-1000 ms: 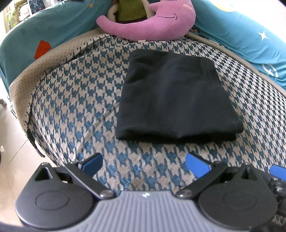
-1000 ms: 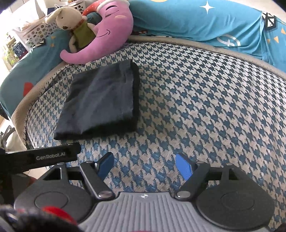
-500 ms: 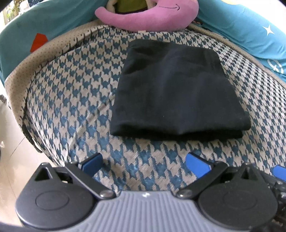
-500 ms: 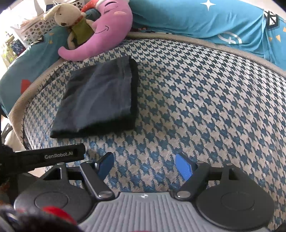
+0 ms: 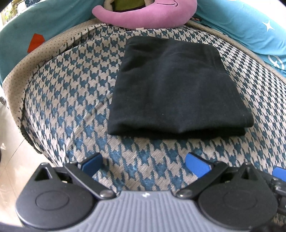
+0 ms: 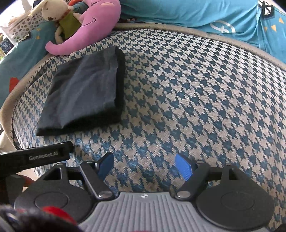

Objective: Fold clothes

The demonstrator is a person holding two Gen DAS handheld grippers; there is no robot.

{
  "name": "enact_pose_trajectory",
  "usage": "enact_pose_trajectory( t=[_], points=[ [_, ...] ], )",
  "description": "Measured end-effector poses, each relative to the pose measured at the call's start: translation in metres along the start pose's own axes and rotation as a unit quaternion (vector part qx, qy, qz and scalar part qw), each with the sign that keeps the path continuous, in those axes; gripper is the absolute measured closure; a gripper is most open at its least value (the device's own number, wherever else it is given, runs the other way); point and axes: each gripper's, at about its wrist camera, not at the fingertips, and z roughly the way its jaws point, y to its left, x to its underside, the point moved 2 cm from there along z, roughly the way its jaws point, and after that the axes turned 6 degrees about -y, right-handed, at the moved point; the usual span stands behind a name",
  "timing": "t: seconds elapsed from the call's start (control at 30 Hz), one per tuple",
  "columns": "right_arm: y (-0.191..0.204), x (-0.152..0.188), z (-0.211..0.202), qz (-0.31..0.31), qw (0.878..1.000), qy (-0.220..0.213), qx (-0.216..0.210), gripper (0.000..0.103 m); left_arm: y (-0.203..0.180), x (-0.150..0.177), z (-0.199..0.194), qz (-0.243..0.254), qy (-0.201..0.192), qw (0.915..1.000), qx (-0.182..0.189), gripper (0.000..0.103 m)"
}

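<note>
Black knit garment, folded into a compact rectangle of several layers, lies flat on the blue-and-cream houndstooth cushion, towards its far left part as the right wrist view shows it. Its edges line up fairly squarely, the thick folded side faces the cameras, and no sleeve or loose flap sticks out, so the folding of this piece looks essentially finished. No other unfolded clothing shows in either view; whether more waits out of frame cannot be told. What may remain is a last smoothing or moving the stack aside.

Neither tool touches the fabric. The left gripper hovers just in front of the near edge with its blue pads spread apart and nothing between them. The right gripper hangs over bare cushion, well to the right of the garment, likewise released and empty.

Beyond the garment, a pink plush toy rests against the teal bedding at the cushion's back edge, with a small stuffed rabbit in a green top leaning on it.
</note>
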Motion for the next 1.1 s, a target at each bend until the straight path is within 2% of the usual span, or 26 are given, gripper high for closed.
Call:
enact_pose_trajectory(
  t=[0.63, 0.83, 1.1],
  points=[
    [0.0016, 0.0003, 0.0021, -0.006, 1.000, -0.007, 0.002, 0.022, 0.0010, -0.0003, 0.0015, 0.004, 0.005, 1.0000, 0.002, 0.000],
    [-0.0007, -0.0027, -0.0022, 0.012, 1.000, -0.022, -0.011, 0.022, 0.0012, 0.0000, 0.0019, 0.005, 0.007, 1.0000, 0.004, 0.000],
    [0.0040, -0.0032, -0.0036, 0.006, 0.999, -0.030, -0.025, 0.022, -0.0009, 0.0012, 0.0003, 0.003, 0.007, 1.0000, 0.002, 0.000]
  ],
)
